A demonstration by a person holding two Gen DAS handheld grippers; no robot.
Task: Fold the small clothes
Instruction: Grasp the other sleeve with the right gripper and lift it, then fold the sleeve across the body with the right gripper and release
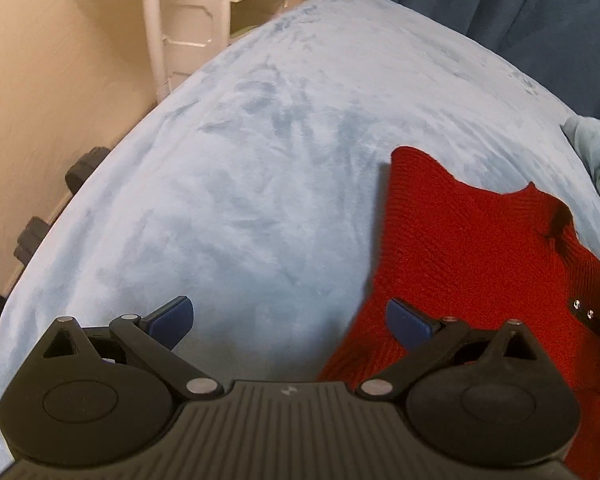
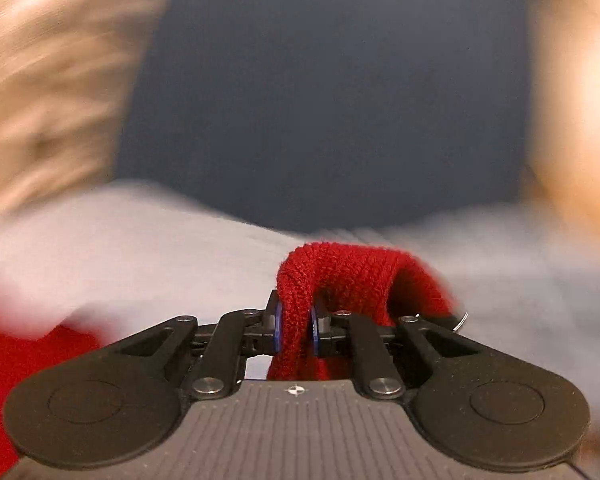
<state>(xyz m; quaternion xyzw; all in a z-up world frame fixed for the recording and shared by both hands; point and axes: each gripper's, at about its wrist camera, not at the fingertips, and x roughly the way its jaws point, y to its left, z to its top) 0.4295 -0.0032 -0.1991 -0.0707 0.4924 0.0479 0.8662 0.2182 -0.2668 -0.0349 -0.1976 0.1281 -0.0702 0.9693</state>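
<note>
Left gripper hangs over the bed, tilted down, its blue pads spread wide with nothing between them, only pale blue blanket showing in the gap. The pad at 3 o'clock sits over the edge of the red knit, though whether it touches the wool I cannot tell. That knit lies on the blanket, filling the view from 3 to 5 o'clock, one narrow part reaching up toward 1 o'clock, and a dark strip with small shiny studs runs along its edge at 4 o'clock. A crumpled pale blue cloth sits at 2 o'clock by the bed's edge, a white shelf unit stands at 12 o'clock, dark curtain at 1 o'clock, and black blocky shapes, too blurred to name, line the floor at 9 o'clock. Over to the right wrist view, and it is heavily smeared. The right gripper has its pads pinched tight on a fold of the red knit, which bulges up above the pads at centre and drapes off toward 3 o'clock. More red shows at 8 o'clock, with pale blanket behind.
</note>
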